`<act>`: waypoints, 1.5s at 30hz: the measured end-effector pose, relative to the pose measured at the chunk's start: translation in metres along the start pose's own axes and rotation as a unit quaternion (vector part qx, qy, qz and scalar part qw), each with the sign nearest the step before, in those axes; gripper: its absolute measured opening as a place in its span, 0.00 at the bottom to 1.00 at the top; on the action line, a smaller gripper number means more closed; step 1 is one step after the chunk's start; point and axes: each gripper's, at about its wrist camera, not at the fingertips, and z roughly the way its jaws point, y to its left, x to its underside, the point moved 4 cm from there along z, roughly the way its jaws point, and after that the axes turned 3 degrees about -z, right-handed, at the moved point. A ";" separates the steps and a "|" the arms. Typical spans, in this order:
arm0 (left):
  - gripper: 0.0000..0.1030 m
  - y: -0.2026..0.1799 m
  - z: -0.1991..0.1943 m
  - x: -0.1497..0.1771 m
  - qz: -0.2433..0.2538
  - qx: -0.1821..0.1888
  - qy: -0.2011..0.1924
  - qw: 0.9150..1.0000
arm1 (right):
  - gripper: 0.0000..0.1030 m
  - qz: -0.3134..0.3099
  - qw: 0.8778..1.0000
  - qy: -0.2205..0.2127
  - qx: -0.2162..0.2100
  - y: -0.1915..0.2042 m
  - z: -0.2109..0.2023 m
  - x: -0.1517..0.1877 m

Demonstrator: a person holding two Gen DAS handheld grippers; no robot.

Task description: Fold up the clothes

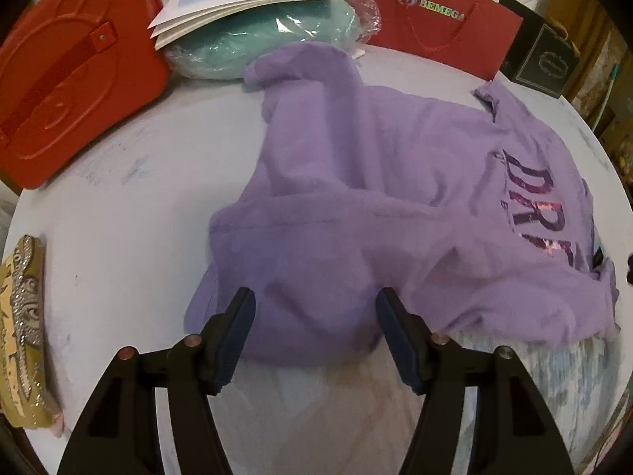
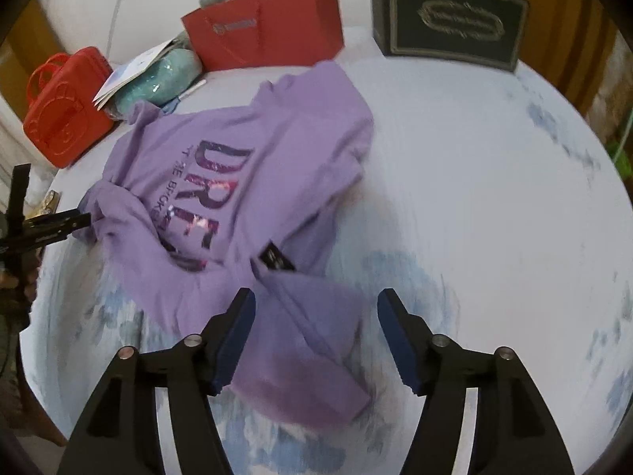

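Note:
A purple T-shirt with dark "DRE" lettering lies rumpled on a round white table. In the left wrist view my left gripper stands open, its fingers straddling a bunched fold at the shirt's near edge. In the right wrist view the same purple T-shirt spreads toward the back left, and a sleeve trails forward between the fingers of my open right gripper. A black label shows on the shirt. The left gripper appears at the shirt's left edge in that view.
Along the back stand a red case, a teal bundle in plastic under white cards, a red paper bag and a black box. A gold beaded item lies at the left rim.

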 end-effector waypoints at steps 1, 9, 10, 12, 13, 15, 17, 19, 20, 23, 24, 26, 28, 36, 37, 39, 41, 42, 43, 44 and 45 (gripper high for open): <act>0.63 0.000 0.003 -0.003 -0.003 0.002 0.001 1.000 | 0.62 0.008 1.000 0.002 -0.004 -0.003 0.000 0.002; 0.08 0.002 0.010 0.006 -0.015 -0.034 0.021 0.999 | 0.65 0.009 0.999 0.024 -0.027 0.009 0.027 0.004; 0.06 0.003 0.009 0.008 -0.016 -0.037 0.021 0.999 | 0.65 0.003 0.999 0.026 -0.026 0.013 0.030 0.004; 0.03 0.006 0.007 0.011 -0.019 -0.038 0.020 0.999 | 0.45 -0.017 0.999 0.027 -0.016 0.022 0.035 0.007; 0.02 0.007 0.004 0.013 -0.020 -0.039 0.018 0.999 | 0.31 -0.029 0.999 0.028 -0.008 0.026 0.037 0.009; 0.01 0.011 -0.004 0.016 -0.022 -0.043 0.008 0.999 | 0.08 -0.049 0.998 0.032 0.013 0.031 0.036 0.012; 0.01 0.016 -0.020 0.021 -0.029 -0.042 -0.007 0.999 | 0.07 -0.058 0.998 0.016 0.017 0.035 0.022 0.013; 0.01 0.021 -0.039 0.027 -0.035 -0.035 -0.024 0.998 | 0.07 -0.061 0.998 -0.010 0.012 0.038 -0.001 0.017; 0.01 0.024 -0.049 0.031 -0.036 -0.031 -0.032 0.998 | 0.07 -0.060 0.998 -0.026 0.001 0.040 -0.016 0.020; 0.01 0.031 -0.073 0.047 -0.036 -0.011 -0.041 0.998 | 0.07 -0.066 0.996 -0.050 -0.035 0.049 -0.054 0.037; 0.01 0.034 -0.078 0.051 -0.036 -0.003 -0.040 0.999 | 0.07 -0.068 0.995 -0.054 -0.047 0.052 -0.065 0.045; 0.05 0.038 -0.080 0.053 -0.038 0.019 -0.032 0.999 | 0.07 -0.065 0.995 -0.044 -0.057 0.055 -0.068 0.057; 0.31 0.035 -0.072 0.044 -0.037 0.037 -0.021 0.998 | 0.07 -0.064 0.996 -0.030 -0.049 0.054 -0.063 0.069; 0.59 0.031 -0.019 -0.005 -0.042 0.023 -0.019 0.999 | 0.12 -0.031 0.998 0.011 -0.051 0.054 -0.030 0.094; 0.59 0.031 -0.012 -0.010 -0.039 0.019 -0.016 0.999 | 0.14 -0.022 0.998 0.012 -0.052 0.052 -0.028 0.094; 0.59 0.029 0.001 -0.016 -0.034 0.021 -0.003 0.999 | 0.38 -0.012 0.998 0.011 -0.055 0.050 -0.028 0.095; 0.59 0.026 0.006 -0.016 -0.022 0.015 -0.002 1.000 | 0.54 -0.008 0.998 0.007 -0.057 0.052 -0.029 0.095; 0.56 0.024 0.006 -0.015 -0.014 0.009 -0.004 1.000 | 0.57 -0.007 0.998 0.005 -0.058 0.052 -0.030 0.095; 0.50 0.023 0.006 -0.014 -0.006 0.004 -0.007 1.000 | 0.59 -0.012 0.998 0.000 -0.059 0.055 -0.031 0.095; 0.25 0.021 0.007 -0.013 0.001 -0.001 -0.009 1.000 | 0.63 -0.017 0.998 -0.002 -0.057 0.058 -0.031 0.095; 0.09 0.019 0.007 -0.012 0.009 -0.007 -0.011 1.000 | 0.64 -0.025 0.999 -0.002 -0.046 0.060 -0.027 0.095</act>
